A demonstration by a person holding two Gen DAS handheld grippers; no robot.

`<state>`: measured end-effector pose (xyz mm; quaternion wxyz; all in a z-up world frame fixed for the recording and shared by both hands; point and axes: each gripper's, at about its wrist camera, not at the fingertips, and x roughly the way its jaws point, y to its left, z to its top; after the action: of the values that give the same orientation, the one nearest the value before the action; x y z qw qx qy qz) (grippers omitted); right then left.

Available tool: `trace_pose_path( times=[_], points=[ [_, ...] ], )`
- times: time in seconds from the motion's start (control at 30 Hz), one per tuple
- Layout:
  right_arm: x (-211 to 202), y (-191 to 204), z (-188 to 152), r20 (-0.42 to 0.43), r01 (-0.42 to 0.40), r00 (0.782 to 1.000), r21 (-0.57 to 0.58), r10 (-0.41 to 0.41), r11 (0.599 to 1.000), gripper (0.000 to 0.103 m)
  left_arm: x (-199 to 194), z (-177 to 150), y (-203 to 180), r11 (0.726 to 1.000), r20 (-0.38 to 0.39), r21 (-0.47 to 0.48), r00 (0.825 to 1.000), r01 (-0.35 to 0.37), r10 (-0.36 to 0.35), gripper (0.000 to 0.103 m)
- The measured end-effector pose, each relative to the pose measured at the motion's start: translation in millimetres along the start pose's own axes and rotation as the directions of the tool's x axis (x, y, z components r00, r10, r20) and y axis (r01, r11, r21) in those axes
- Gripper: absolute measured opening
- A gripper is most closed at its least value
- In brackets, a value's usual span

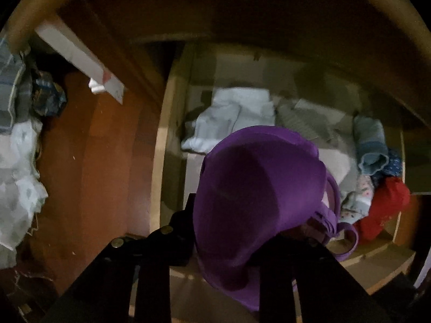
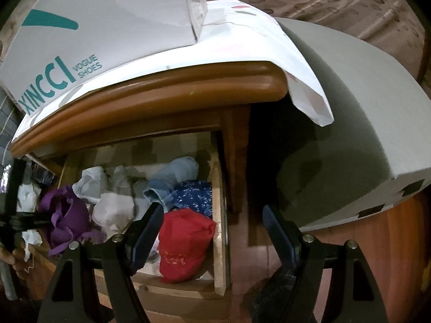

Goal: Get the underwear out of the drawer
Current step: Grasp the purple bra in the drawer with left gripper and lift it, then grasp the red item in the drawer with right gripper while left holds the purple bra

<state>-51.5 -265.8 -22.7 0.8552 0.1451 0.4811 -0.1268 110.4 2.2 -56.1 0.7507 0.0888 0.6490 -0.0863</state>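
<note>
My black left gripper (image 1: 231,242) pinches a purple bra (image 1: 253,188); beside it a red garment (image 2: 183,242) and blue white-speckled cloth (image 2: 192,196).

The purple bra (image 1: 242,188) is a padded, moulded-cup garment with matching straps, one strap looping at its 4 o'clock side. It hangs cup-outward above the open drawer (image 1: 159,161), filling the centre of the left wrist view. In the right wrist view it appears bunched at the 9 o'clock end of the drawer. The drawer is light unfinished wood, pulled out. Inside lie a white garment (image 1: 229,118) at 12 o'clock, blue items (image 1: 370,145) at 2 o'clock and a red garment (image 1: 382,207) at 3 o'clock.
</note>
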Motion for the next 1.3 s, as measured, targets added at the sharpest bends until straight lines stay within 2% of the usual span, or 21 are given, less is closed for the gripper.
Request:
trace_pose_path(
  times=[0.2, 0.37, 0.43, 0.57, 0.7, 0.8, 0.9, 1.1, 1.3],
  points=[
    [0.3, 7.1, 0.3, -0.001, -0.046, 0.999, -0.036, 0.046, 0.998, 0.078, -26.8, -11.0, -3.5, 0.999, 0.069, 0.003, 0.997, 0.042, -0.043, 0.02],
    [2.0, 14.3, -1.0, -0.01, -0.077, 0.997, -0.069, 0.077, 0.995, 0.078, -45.7, -18.2, -3.9, 0.999, 0.122, 0.032, 0.992, 0.037, -0.04, 0.02],
    [6.2, 16.6, -2.0, -0.039, -0.119, 0.992, -0.071, 0.116, 0.99, 0.078, -54.3, -20.5, -4.5, 0.999, 0.137, 0.038, 0.99, 0.038, -0.043, 0.02],
    [23.5, 10.1, -4.6, -0.136, -0.265, 0.954, 0.044, 0.269, 0.963, 0.078, -66.7, -25.2, 1.0, 0.998, 0.165, 0.042, 0.985, 0.045, -0.051, 0.02],
    [39.0, 7.9, -8.4, -0.197, -0.299, 0.926, 0.13, 0.321, 0.945, 0.078, -75.3, -29.5, 6.7, 0.996, 0.182, 0.038, 0.98, 0.078, -0.084, 0.021],
    [46.9, 15.1, -10.3, -0.231, -0.248, 0.935, 0.111, 0.267, 0.962, 0.078, -80.5, -31.0, 12.6, 0.996, 0.191, 0.035, 0.977, 0.088, -0.093, 0.021],
    [55.5, 24.4, -10.1, -0.265, -0.224, 0.933, 0.096, 0.242, 0.97, 0.078, -84.3, -31.1, 17.4, 0.995, 0.208, 0.034, 0.973, 0.092, -0.097, 0.021],
    [76.3, 41.4, -8.5, -0.318, -0.084, 0.944, 0.017, 0.085, 0.996, 0.078, -91.6, -32.0, 20.5, 0.994, 0.237, 0.056, 0.966, 0.093, -0.104, 0.021],
    [87.1, 48.1, -7.9, -0.335, -0.04, 0.942, -0.018, 0.031, 0.999, 0.078, -98.9, -31.2, 24.7, 0.992, 0.27, 0.08, 0.955, 0.102, -0.12, 0.021]
  ],
)
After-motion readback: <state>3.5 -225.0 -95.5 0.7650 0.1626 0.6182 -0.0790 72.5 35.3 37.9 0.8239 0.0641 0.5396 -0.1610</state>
